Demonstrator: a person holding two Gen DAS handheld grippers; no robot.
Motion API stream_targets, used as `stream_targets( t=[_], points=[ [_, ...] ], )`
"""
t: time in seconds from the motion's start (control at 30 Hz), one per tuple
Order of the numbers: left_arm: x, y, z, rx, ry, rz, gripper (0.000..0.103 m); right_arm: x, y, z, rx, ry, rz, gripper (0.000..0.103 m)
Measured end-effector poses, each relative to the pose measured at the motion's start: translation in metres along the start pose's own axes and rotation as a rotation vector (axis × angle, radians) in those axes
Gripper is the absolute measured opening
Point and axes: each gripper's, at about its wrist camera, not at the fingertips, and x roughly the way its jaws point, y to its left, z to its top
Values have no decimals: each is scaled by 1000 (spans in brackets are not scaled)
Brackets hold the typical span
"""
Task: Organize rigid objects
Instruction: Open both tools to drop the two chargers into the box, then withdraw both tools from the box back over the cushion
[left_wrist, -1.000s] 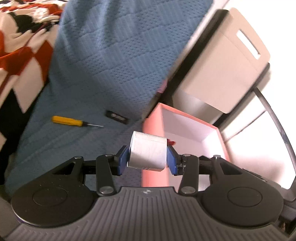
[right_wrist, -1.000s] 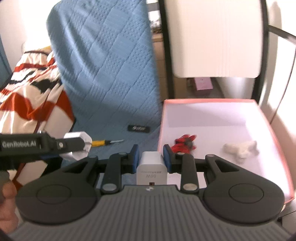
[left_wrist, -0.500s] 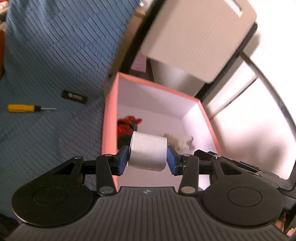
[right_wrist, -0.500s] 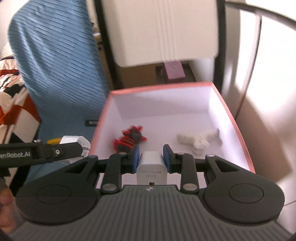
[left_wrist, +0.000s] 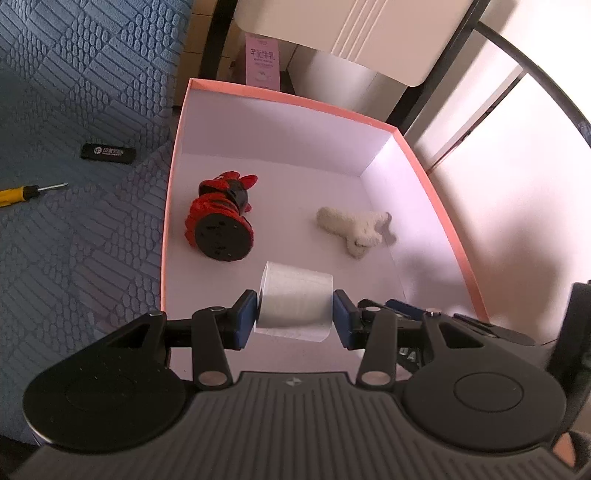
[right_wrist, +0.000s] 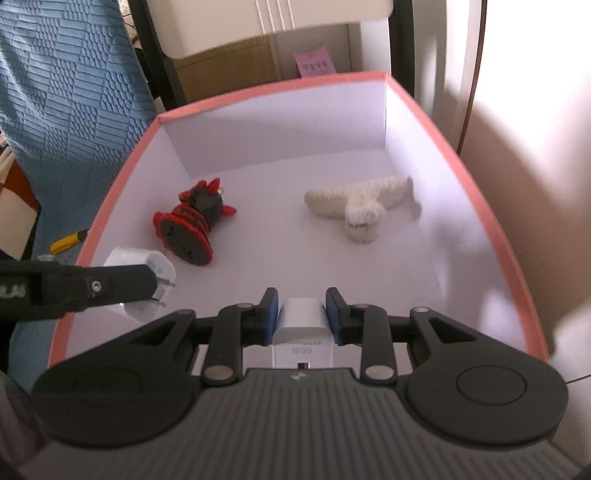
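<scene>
My left gripper (left_wrist: 294, 314) is shut on a white round plug adapter (left_wrist: 295, 304) and hangs over the near part of the pink-rimmed white box (left_wrist: 280, 96). My right gripper (right_wrist: 302, 314) is shut on a white 66W charger block (right_wrist: 303, 325) above the same box (right_wrist: 258, 92). In the right wrist view the left gripper (right_wrist: 155, 288) comes in from the left with the adapter (right_wrist: 142, 258). On the box floor lie a red and black figurine (left_wrist: 221, 221) (right_wrist: 194, 229) and a white fluffy toy (left_wrist: 354, 229) (right_wrist: 362, 206).
On the blue quilted cover (left_wrist: 74, 110) left of the box lie a yellow-handled screwdriver (left_wrist: 22, 192) (right_wrist: 68, 242) and a small black bar (left_wrist: 109, 152). A white cabinet (left_wrist: 351, 37) and black frame bars (left_wrist: 524, 55) stand behind the box, beside a pink note (right_wrist: 316, 62).
Both grippers have swung right from over the blue cover and sunk over the box, each still gripping its white piece. The box now fills both views.
</scene>
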Motion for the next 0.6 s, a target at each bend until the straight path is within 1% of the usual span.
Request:
stream_targets(
  t=[0.17,0.23,0.3,0.4,0.5,0.6],
  points=[
    [9,2,-5,-20,26,-4,51,8,-1,-3,21,22,7,32],
    [10,5,-5,-27,31,-16,51,4,-1,-2,19,4,14,32],
    [7,6,-6,-36,20,-24,51,2,3,-2,-4,3,15,32],
    [3,5,-7,-13,4,-24,51,0,7,-1,-33,-19,9,32],
    [-5,5,-10,4,-8,-29,51,-4,7,-1,-14,-33,9,32],
    [-17,8,-12,0,-28,-39,51,-13,9,0,6,-52,16,32]
  ],
)
